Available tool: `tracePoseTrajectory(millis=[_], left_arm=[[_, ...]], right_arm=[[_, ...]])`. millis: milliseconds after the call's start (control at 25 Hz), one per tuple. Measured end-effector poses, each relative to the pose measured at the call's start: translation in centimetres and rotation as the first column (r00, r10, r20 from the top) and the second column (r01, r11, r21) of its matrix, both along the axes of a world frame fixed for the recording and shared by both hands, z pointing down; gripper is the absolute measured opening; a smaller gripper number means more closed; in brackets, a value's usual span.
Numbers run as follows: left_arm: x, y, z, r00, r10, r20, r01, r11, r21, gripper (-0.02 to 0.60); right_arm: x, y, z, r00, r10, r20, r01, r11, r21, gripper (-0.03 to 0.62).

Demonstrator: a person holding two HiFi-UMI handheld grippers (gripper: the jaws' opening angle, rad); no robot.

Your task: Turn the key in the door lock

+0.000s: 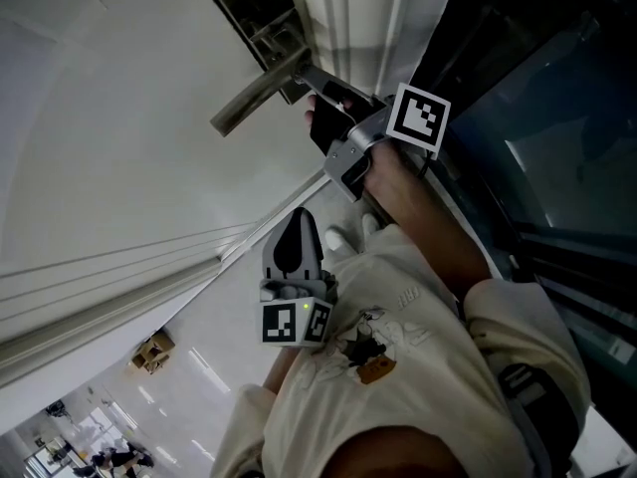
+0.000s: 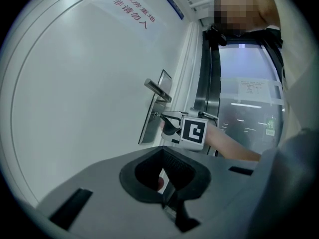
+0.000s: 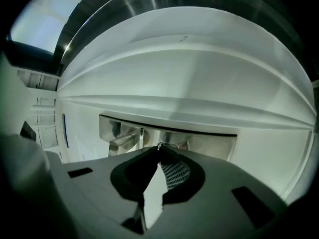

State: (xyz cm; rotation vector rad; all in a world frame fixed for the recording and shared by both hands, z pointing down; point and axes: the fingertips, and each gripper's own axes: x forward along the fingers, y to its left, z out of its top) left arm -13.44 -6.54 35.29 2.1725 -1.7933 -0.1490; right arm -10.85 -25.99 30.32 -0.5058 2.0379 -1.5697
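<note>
A steel lock plate with a lever handle sits on the white door. My right gripper reaches up to the plate just below the handle. In the right gripper view, the right gripper is shut on the key, with only the key's thin metal ring showing at the tips against the plate. The left gripper view shows the right gripper touching the plate from the side. My left gripper hangs lower, away from the door, with jaws shut and nothing held.
The person's forearm stretches from the right gripper's marker cube down to a cream shirt. A dark glass panel and its metal frame border the door on the right. Red lettering is printed high on the door.
</note>
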Motion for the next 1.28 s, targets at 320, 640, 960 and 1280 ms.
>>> tracePoseTrajectory(millis=[320,640,960,1280], left_arm=[[0.4,-0.4,0.0,1.0,0.004,0.005,-0.004,1.0,0.0,0.005],[0.8,-0.8,0.0,1.0,0.008,0.012,-0.008,1.0,0.0,0.005],[1.0,-1.4,-0.2,1.0,0.0,0.031,0.0,1.0,0.0,0.006],[2.8,-1.8,-0.5,0.999,0.006,0.035,-0.006,1.0,-0.004,0.005]], right_arm=[[-0.2,0.0,0.2,0.987,-0.033,0.157,0.053,0.991,-0.12,0.021],[-0.3,0.0,0.4,0.959,-0.047,0.279,0.108,0.972,-0.207,0.021],[-0.2,-0.1,-0.1,0.971,-0.038,0.235,0.078,0.983,-0.165,0.021],[2.5,1.2,0.2,0.983,-0.066,0.17,0.08,0.994,-0.077,0.097]])
